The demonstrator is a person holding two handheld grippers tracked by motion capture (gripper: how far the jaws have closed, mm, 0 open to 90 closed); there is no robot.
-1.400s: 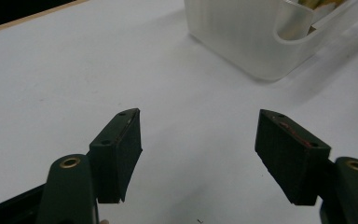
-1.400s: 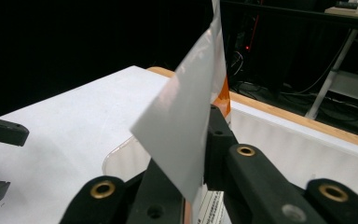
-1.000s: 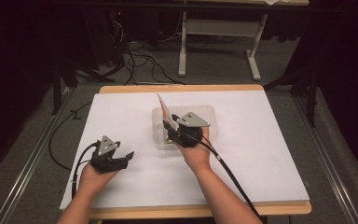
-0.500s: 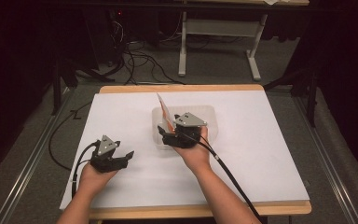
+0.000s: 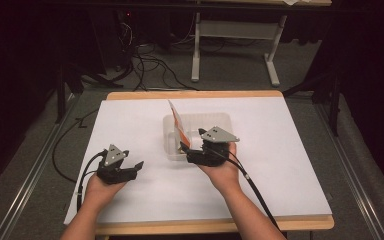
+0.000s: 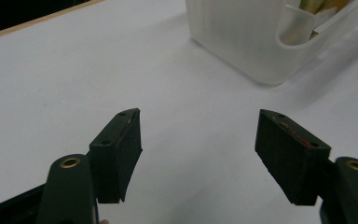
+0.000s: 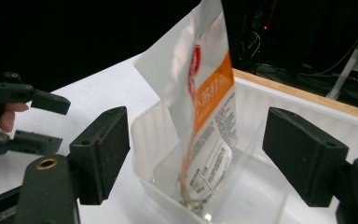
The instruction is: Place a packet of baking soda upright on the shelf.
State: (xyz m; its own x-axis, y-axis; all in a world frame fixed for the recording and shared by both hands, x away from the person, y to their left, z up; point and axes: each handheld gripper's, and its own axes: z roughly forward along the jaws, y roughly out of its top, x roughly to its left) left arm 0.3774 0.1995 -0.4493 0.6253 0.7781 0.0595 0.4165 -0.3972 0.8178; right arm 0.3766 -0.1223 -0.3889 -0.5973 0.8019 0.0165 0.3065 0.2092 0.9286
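Note:
An orange-and-white sealed packet (image 5: 178, 125) (image 7: 209, 93) stands on its end in a clear plastic container (image 5: 215, 117) (image 7: 303, 100) at mid-table, leaning against the left wall. My right gripper (image 5: 186, 153) (image 7: 196, 116) sits at the container's near edge. Its jaws have just been opening and now stand wide, clear of the packet beyond them. My left gripper (image 5: 134, 170) (image 6: 198, 116) rests open and empty on the white sheet, left of the container (image 6: 242, 42).
A white sheet (image 5: 280, 165) covers the wooden table (image 5: 195, 94). Each gripper's cable trails back over the near edge. Behind the table, cables (image 5: 145, 65) lie on the floor beside a desk's white legs (image 5: 272, 65).
My right gripper has let go of the packet, opened its jaws and drawn back a little toward the near edge. The packet stays upright in the container. The left gripper has not moved.

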